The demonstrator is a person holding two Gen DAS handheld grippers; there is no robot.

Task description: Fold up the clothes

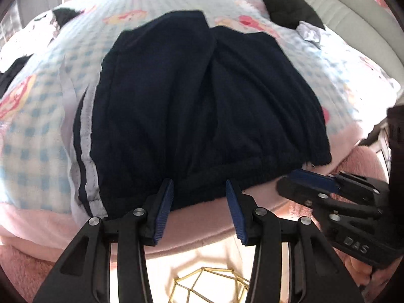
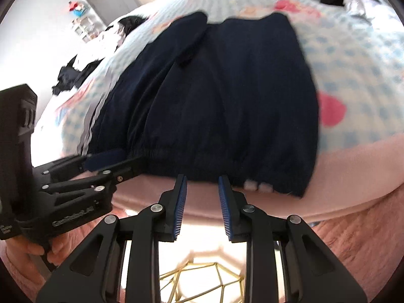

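A dark navy pair of trousers (image 1: 202,101) lies folded on the bed, its elastic waistband along the near edge and a white side stripe on the left. It also shows in the right wrist view (image 2: 222,106). My left gripper (image 1: 199,192) is open, its blue pads either side of the waistband edge. My right gripper (image 2: 202,186) is open just short of the waistband. Each gripper shows in the other's view: the right (image 1: 315,179) at the waistband's right end, the left (image 2: 106,161) at its left end.
The bed has a blue-checked cartoon blanket (image 1: 38,126) with a pink border (image 2: 353,181). Black garments lie at the back right (image 1: 290,7) and back left (image 1: 63,15). More clothes are piled at far left (image 2: 68,73). A gold wire ornament (image 1: 209,285) sits below.
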